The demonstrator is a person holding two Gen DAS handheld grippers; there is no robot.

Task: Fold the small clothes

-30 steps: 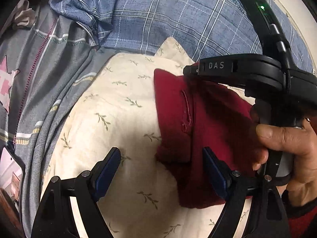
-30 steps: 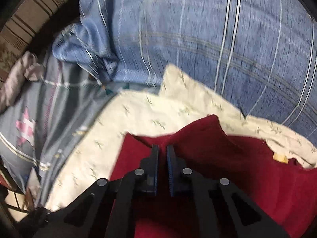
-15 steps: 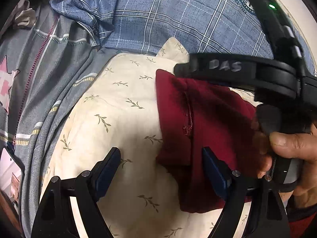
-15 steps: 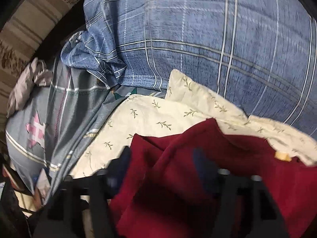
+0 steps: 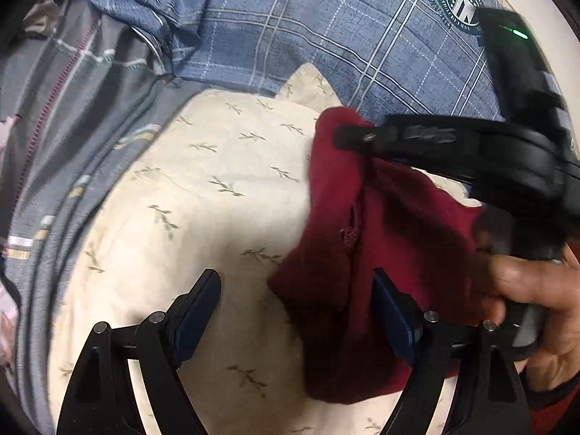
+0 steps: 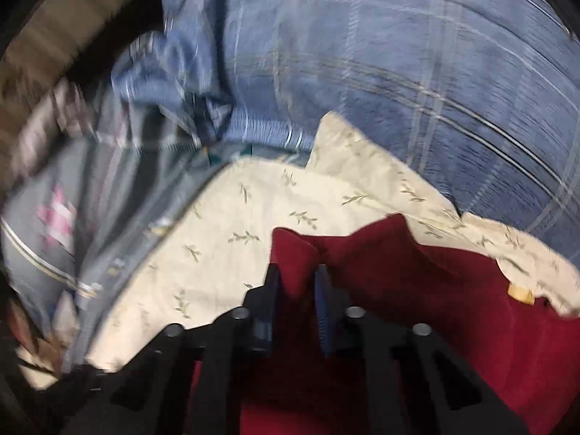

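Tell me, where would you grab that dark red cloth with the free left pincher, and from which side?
Probably the red garment's near left corner, coming from above and the left. That corner lies loose on the cream leaf-print cloth, and the open left gripper straddles it. The right gripper is closing on the far corner, a fold of red between its fingers, so this would pair with it.

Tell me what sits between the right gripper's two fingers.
A raised fold of the red garment stands between the fingers of the right gripper, whose jaws are closing on it. The right wrist view shows this; the cream leaf-print cloth lies beyond.
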